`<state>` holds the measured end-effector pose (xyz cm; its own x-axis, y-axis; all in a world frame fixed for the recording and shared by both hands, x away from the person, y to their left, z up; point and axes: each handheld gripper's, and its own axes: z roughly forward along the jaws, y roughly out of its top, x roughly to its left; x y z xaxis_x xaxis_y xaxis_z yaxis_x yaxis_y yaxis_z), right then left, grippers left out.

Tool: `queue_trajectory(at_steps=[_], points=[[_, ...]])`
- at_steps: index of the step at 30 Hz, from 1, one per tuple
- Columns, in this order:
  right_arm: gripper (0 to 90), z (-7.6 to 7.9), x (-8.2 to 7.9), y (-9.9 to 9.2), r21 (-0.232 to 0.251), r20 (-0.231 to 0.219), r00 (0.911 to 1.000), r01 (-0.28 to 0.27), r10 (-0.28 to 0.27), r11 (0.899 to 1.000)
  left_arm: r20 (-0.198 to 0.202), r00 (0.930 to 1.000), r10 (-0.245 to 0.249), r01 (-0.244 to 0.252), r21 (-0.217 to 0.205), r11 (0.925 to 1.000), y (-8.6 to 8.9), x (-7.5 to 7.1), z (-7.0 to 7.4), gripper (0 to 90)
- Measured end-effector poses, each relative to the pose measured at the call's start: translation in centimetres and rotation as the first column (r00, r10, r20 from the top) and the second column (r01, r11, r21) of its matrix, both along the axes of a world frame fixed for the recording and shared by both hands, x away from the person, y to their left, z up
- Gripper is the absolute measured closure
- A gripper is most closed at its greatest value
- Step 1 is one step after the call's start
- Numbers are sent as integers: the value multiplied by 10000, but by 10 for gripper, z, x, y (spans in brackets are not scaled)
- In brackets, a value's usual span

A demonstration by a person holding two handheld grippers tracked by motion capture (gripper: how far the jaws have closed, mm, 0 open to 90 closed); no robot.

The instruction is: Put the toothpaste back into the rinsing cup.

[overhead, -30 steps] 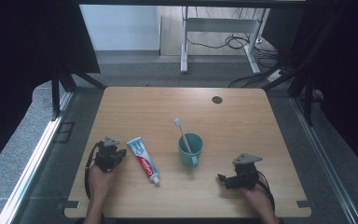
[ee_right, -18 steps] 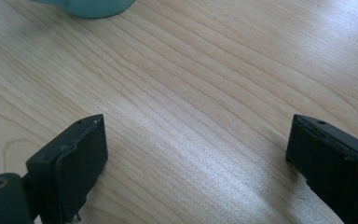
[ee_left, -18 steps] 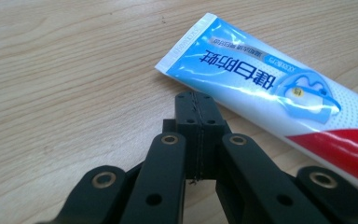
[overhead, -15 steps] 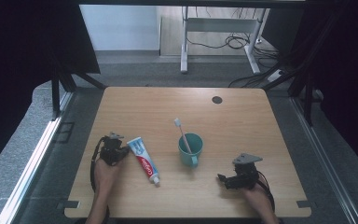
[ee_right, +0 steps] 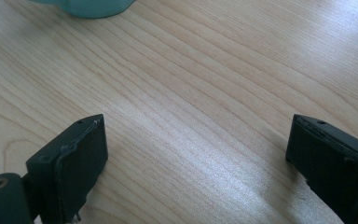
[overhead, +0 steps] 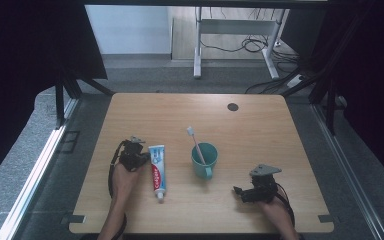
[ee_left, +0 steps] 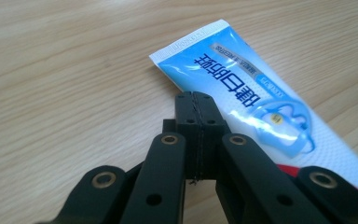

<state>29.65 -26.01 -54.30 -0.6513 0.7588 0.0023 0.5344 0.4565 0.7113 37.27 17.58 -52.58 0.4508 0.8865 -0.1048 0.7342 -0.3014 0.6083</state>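
One toothpaste tube (overhead: 157,170), one cup (overhead: 205,159), one toothbrush (overhead: 195,143), two grippers.

Teal cup (ee_right: 89,6) cut off by top edge, toothpaste tube's (ee_left: 270,107) cap end hidden behind jaws

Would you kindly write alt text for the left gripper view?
Black tongs, closed with nothing between them, hover at the near edge of a blue toothpaste tube lying flat on a light wooden table.
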Motion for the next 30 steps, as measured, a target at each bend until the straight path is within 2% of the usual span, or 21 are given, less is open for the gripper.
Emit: queue_trajectory(at_steps=[3, 7, 14, 21, 27, 30], points=[[51, 0, 0, 0, -1, -1, 10000, -1, 1, 10000, -47, 9997, -257, 257, -17, 9997, -7, 3, 1, 898], [51, 0, 0, 0, -1, -4, 10000, -5, 5, 10000, -221, 9982, -555, 548, -314, 9980, -16, 6, 1, 898], [51, 0, 0, 0, 1, -3, 10000, -4, 4, 10000, -465, 9928, -1105, 1089, -359, 9934, -30, 10, 4, 898], [51, 0, 0, 0, 1, 0, 10000, 0, 0, 10000, -562, 9822, -1791, 1780, -237, 9837, -50, 10, 3, 898], [51, 0, 0, 0, -1, -4, 10000, -4, 4, 10000, -454, 9829, -1787, 1785, -70, 9839, -48, 9, 6, 892], [51, 0, 0, 0, 0, -1, 10000, 1, -1, 10000, -263, 9848, -1716, 1717, -10, 9852, -44, 7, 12, 788]])
